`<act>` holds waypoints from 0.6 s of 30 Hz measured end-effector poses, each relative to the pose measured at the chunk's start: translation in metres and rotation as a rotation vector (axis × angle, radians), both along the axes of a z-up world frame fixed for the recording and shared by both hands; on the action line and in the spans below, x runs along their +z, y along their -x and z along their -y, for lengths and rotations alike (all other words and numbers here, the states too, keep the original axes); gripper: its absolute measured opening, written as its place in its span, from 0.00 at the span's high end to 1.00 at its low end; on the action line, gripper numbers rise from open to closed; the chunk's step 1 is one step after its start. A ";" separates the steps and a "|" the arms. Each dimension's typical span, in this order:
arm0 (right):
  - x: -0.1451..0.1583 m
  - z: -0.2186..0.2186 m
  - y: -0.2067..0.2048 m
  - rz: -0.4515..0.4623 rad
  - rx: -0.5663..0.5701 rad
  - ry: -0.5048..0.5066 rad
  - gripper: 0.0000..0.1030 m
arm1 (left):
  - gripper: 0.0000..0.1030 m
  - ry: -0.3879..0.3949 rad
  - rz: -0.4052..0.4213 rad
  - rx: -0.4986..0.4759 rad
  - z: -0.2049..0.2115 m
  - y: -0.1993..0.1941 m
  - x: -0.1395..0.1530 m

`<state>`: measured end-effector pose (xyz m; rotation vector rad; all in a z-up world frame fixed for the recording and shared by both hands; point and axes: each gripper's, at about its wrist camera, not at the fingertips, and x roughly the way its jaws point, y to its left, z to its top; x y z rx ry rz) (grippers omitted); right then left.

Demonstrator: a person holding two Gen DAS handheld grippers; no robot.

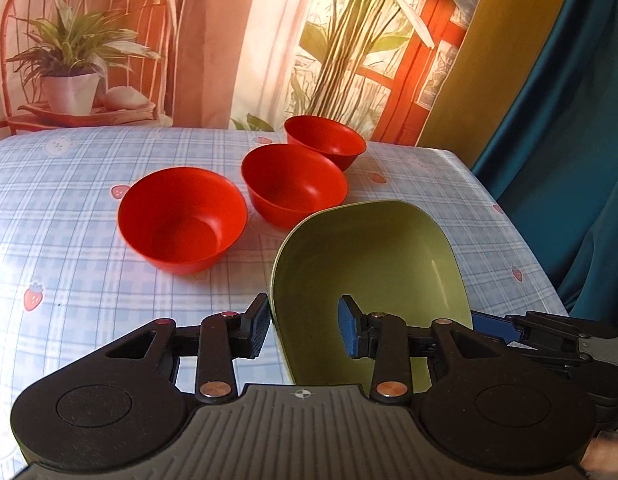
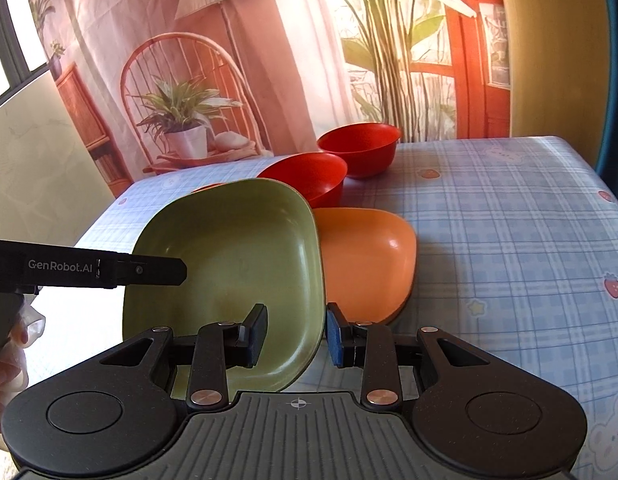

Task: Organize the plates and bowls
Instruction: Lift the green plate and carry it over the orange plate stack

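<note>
Green plate point(image 2: 237, 264): a square, deep-sided dish, tilted up off the bench point(image 2: 509, 240), its right edge just above or against the orange plate point(image 2: 365, 260) that lies flat beside it. The left hand-held gripper point(image 1: 303, 326) straddles the near left rim, one finger outside and one inside, with a visible gap at the inner pad point(image 1: 347, 330); it reads as released or only loosely closing. The right hand-held gripper point(image 2: 295, 334) likewise straddles the right rim, fingers parted, not clenched on it. Whether either one bears the plate's weight cannot be told. Judgement: the tilt suits lifting the green plate onto the orange one to stack them. Three red bowls point(image 1: 183, 220) point(image 1: 295, 184) point(image 1: 325, 140) stand upright in a diagonal row farther back, close together, not yet nested.
</note>
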<state>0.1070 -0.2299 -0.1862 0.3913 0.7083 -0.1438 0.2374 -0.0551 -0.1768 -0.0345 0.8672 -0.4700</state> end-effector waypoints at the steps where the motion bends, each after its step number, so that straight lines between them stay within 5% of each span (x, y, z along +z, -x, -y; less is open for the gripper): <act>1: 0.000 0.005 -0.002 -0.001 -0.010 0.002 0.72 | 0.63 0.001 -0.002 -0.009 0.005 -0.006 0.000; 18: -0.015 0.056 -0.023 -0.022 -0.096 0.013 0.72 | 0.63 -0.001 -0.072 -0.070 0.050 -0.061 -0.032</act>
